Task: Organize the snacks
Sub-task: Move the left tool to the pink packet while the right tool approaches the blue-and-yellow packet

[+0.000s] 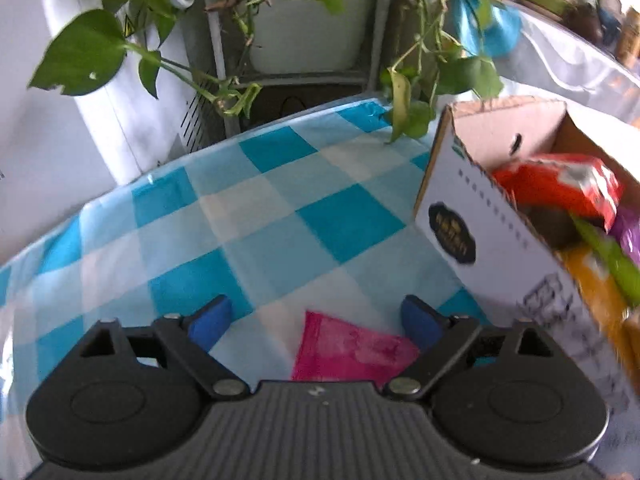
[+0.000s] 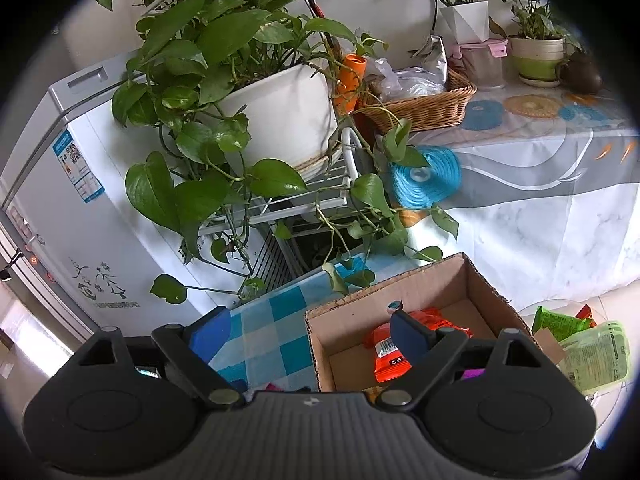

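Left gripper (image 1: 316,320) points down at the blue-and-white checked tablecloth (image 1: 280,208), jaws wide apart, nothing clamped. A pink snack packet (image 1: 348,350) lies flat on the cloth between the two blue pads (image 1: 210,322), closer to the right-side pad, its near end hidden under the gripper body; whether the pad touches the packet is unclear. Just right of it stands an open cardboard box (image 1: 480,216) on the same cloth, holding a red-orange packet (image 1: 560,184) plus green, purple and yellow packets, all blurred. Right gripper (image 2: 310,334) hangs above the box (image 2: 400,292), jaws also apart and empty; one pad sits over the tablecloth (image 2: 264,328), the other over the box interior, in front of the orange packet (image 2: 390,356) lying on the box floor. Right of the box, green packets (image 2: 592,352) sit on a clear surface. Trailing pothos plant (image 2: 224,52) in a white pot on a wire rack behind the table, white appliance (image 2: 80,184) to its left.
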The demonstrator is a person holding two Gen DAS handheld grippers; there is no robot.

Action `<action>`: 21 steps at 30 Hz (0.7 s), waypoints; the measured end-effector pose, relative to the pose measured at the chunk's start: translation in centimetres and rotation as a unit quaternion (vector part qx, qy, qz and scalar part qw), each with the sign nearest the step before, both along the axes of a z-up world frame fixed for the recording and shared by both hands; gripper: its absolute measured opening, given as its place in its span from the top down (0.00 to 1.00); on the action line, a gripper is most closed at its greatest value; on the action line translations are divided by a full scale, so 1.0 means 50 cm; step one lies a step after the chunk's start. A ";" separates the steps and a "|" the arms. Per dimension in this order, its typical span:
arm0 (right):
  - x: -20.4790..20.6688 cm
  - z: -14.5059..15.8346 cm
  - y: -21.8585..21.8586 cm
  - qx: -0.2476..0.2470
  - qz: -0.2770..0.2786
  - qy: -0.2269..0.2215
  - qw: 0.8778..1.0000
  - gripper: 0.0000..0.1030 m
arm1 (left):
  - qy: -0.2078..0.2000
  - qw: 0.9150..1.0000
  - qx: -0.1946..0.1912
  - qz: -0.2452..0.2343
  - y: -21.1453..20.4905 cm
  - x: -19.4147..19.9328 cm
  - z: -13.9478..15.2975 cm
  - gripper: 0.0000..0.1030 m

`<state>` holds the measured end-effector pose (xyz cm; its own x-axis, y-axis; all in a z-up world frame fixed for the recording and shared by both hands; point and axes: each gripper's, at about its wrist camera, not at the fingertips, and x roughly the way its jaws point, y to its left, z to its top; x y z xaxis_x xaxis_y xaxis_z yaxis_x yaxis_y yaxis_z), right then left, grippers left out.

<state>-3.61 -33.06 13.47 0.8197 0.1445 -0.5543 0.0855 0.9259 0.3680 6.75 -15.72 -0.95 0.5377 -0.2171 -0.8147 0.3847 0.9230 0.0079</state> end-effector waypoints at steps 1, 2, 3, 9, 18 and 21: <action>0.000 0.000 0.001 0.000 0.001 0.001 1.000 0.11 | 0.004 1.000 0.001 -0.003 0.011 -0.005 0.002 0.10; 0.002 -0.002 0.003 0.000 0.003 0.002 1.000 0.11 | 0.010 1.000 0.003 -0.005 0.022 -0.009 0.004 0.10; 0.002 -0.003 0.005 0.000 0.005 0.003 1.000 0.11 | 0.014 1.000 0.006 -0.008 0.036 -0.015 0.006 0.10; 0.010 -0.015 0.032 -0.010 0.027 0.016 0.999 0.11 | 0.034 0.998 0.046 -0.004 0.127 -0.052 0.024 0.05; -0.002 -0.052 0.098 -0.022 0.078 0.053 0.995 0.11 | 0.041 0.998 0.050 0.011 0.239 -0.137 0.072 0.07; -0.025 -0.065 0.130 -0.032 0.105 0.063 0.992 0.11 | 0.022 0.999 0.030 0.000 0.253 -0.165 0.102 0.07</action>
<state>-4.85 -26.55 10.24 0.6991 0.2655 -0.6638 -0.0701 0.9495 0.3059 -1.49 -3.09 4.15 0.5018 -0.1667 -0.8488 0.3853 0.9216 0.0468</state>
